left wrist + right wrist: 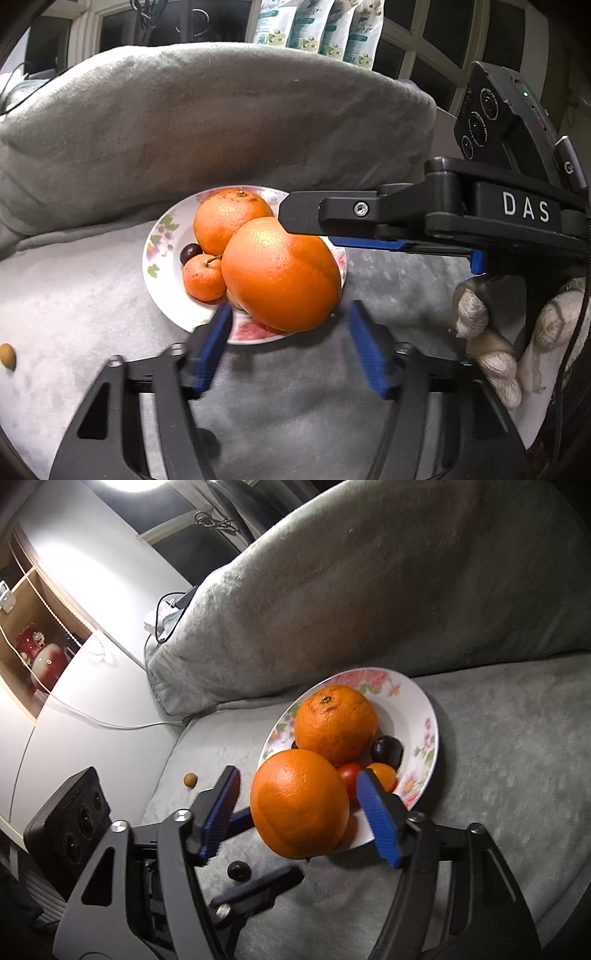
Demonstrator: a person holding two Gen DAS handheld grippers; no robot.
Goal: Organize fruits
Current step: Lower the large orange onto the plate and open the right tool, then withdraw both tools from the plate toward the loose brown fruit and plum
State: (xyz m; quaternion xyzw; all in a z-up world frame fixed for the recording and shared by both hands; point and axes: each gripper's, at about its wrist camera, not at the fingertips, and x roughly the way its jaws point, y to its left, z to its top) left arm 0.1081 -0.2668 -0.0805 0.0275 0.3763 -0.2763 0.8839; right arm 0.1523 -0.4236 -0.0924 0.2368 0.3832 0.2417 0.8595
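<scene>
Both grippers, left gripper and right gripper, stand wide open around the big orange on the near edge of the floral plate, with a second orange farther back.

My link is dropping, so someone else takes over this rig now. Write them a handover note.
Left hand-held gripper: jaws straddle the big orange at the near rim of the plate; grip unclear.
Right hand-held gripper: open around the same orange.
Done: second orange, mandarin, tomato and dark fruit are on the plate.
Left: settle the big orange; the brown fruit and dark berry lie loose on the blanket.
</scene>
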